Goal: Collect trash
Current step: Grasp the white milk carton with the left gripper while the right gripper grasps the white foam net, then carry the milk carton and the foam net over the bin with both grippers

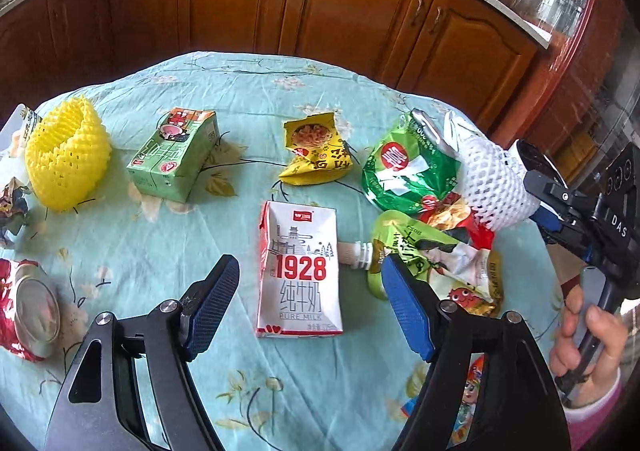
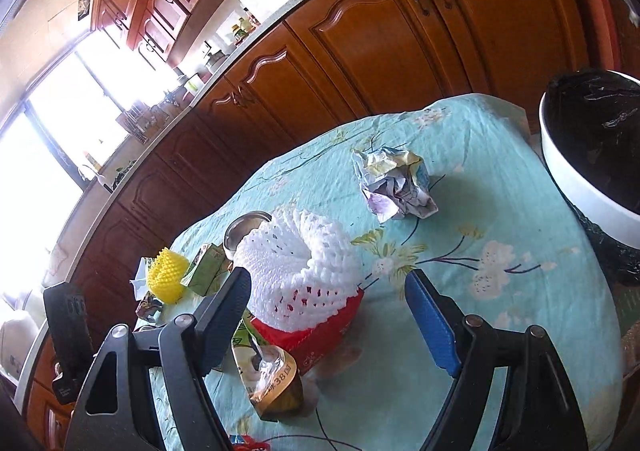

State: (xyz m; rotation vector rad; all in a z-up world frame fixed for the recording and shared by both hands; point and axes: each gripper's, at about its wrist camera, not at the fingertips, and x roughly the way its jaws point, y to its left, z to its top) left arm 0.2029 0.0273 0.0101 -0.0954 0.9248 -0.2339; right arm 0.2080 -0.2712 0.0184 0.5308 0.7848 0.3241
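My left gripper (image 1: 310,279) is open just above a white and red "1928" milk carton (image 1: 299,271) that lies flat between its fingers. My right gripper (image 2: 328,291) is open and empty, with a white foam fruit net (image 2: 298,263) on a red wrapper (image 2: 316,335) between its fingers; the net also shows in the left wrist view (image 1: 494,183). Other trash lies on the table: a yellow foam net (image 1: 66,159), a green carton (image 1: 174,155), a yellow snack bag (image 1: 318,151), a green bag (image 1: 412,167), a crumpled paper ball (image 2: 394,183).
The table has a light blue flowered cloth (image 1: 248,91). A white bin with a black liner (image 2: 592,155) stands at the table's right edge. A red can (image 1: 28,315) lies at the left. Wooden cabinets (image 1: 352,11) run behind the table.
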